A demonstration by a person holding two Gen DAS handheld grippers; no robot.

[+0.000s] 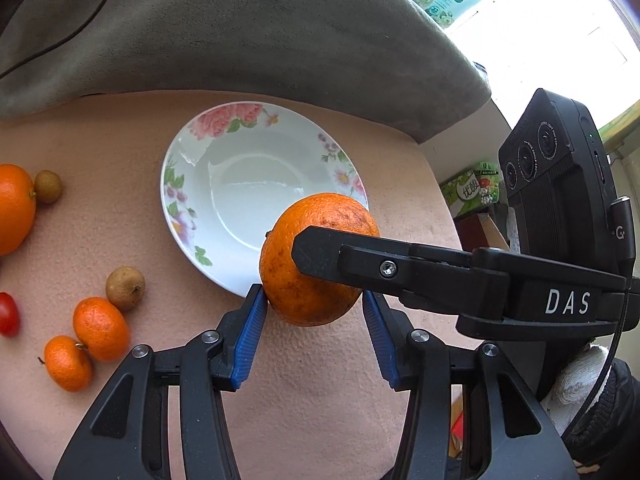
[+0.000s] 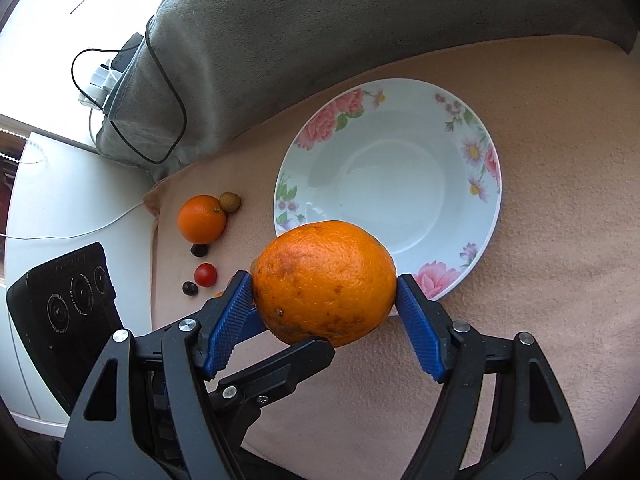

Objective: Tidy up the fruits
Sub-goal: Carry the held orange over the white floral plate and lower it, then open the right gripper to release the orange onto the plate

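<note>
Both hand-held grippers, left [image 1: 315,303] and right [image 2: 325,294], seem to pinch one orange [image 2: 324,282] together, just above the flowered bowl's [image 2: 486,216] near rim.

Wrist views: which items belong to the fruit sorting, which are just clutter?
Job:
- orange, gripped by both claws: right claw, left claw
- floral plate
- loose orange, mandarins, longans, cherry tomato

Clutter:
- grey cushion
- black cable
- green carton
</note>
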